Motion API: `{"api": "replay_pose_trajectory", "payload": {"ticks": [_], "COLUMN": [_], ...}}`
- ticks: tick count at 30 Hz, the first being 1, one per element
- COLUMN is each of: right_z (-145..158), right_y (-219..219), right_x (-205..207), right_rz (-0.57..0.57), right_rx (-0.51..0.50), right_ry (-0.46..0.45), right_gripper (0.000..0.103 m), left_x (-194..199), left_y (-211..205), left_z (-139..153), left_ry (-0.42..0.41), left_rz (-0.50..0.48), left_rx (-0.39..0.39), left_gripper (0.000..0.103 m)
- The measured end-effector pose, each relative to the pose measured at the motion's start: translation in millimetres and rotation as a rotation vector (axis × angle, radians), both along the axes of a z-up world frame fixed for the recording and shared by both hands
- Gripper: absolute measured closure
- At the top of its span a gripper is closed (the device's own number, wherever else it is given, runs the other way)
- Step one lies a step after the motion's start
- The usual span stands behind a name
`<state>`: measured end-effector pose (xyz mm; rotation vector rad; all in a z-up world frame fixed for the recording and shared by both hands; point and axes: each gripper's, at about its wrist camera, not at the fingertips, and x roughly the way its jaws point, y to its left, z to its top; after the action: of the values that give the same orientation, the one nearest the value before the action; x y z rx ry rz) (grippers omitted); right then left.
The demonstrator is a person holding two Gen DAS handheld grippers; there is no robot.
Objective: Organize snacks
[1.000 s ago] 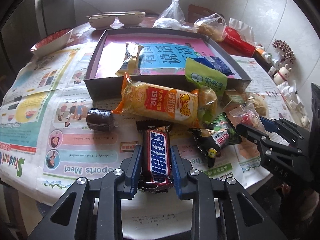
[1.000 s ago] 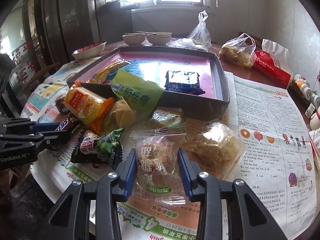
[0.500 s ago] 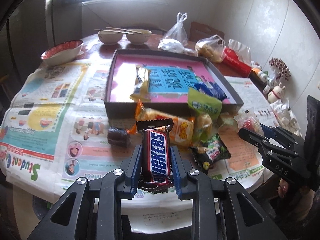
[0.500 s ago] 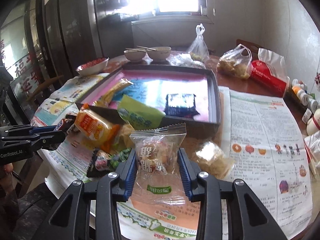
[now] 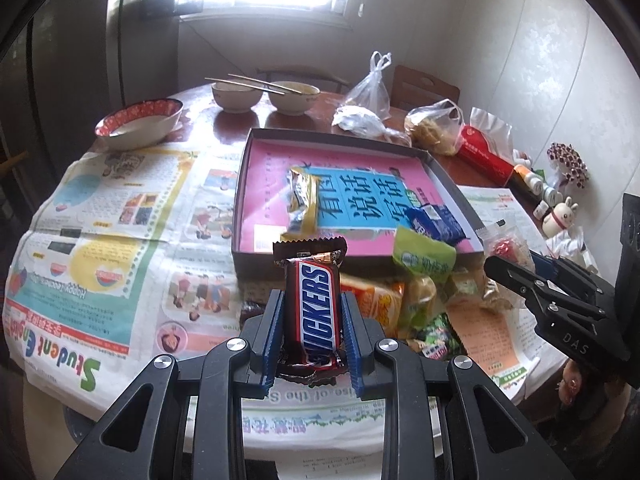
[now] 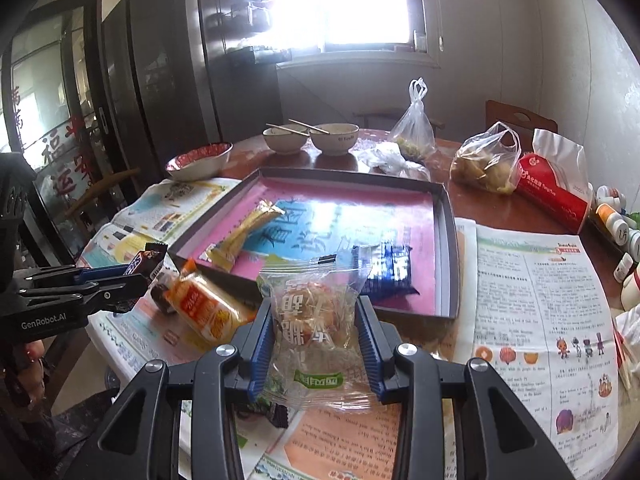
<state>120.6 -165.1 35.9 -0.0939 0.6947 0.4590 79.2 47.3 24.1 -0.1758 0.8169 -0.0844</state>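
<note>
My left gripper [image 5: 313, 300] is shut on a brown Snickers bar [image 5: 316, 308], held above the table's near edge. My right gripper [image 6: 316, 308] is shut on a clear-wrapped pastry [image 6: 316, 320], also lifted. Ahead lies a dark shallow box [image 5: 256, 184] with a pink and blue lining. Inside it lie a gold wrapper [image 5: 302, 200] and a blue packet [image 5: 436, 222]. A pile of loose snacks sits before the box: an orange packet [image 6: 204, 308], a light green packet [image 5: 424, 256] and a dark green packet [image 5: 436, 334]. The right gripper [image 5: 516, 276] shows at the right of the left wrist view.
Newspapers [image 5: 100, 240] cover the round wooden table. Two bowls with chopsticks [image 5: 264, 94] and a red-rimmed bowl [image 5: 140, 124] stand behind the box. Plastic bags [image 5: 436, 128], a red package [image 6: 556, 192] and small bottles and figurines [image 5: 560, 208] crowd the far right by the wall.
Both grippers have risen from the table with their snacks. The Snickers bar and the pastry now hang above the pile, and the box shows more fully.
</note>
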Motion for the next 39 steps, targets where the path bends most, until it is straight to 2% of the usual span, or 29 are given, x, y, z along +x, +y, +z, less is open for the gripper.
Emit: {"api": "replay_pose_trajectory", "payload": {"ticks": [16, 39], "right_z": [4.3, 5.6], "right_y": [12.6, 36.9], "right_x": [19.0, 61.0], "right_rz": [0.012, 0.022], "right_rx": [0.017, 0.017], "right_ry": [-0.003, 0.013], "right_gripper": [0.063, 0.063], "left_x": [24.5, 81.8], "left_y": [5.9, 21.6], "left_z": [9.7, -2.3], "left_ry": [-0.032, -0.024], "left_rz": [0.026, 0.061], "left_rx": [0.008, 0.002], "left_gripper": [0.074, 0.074]}}
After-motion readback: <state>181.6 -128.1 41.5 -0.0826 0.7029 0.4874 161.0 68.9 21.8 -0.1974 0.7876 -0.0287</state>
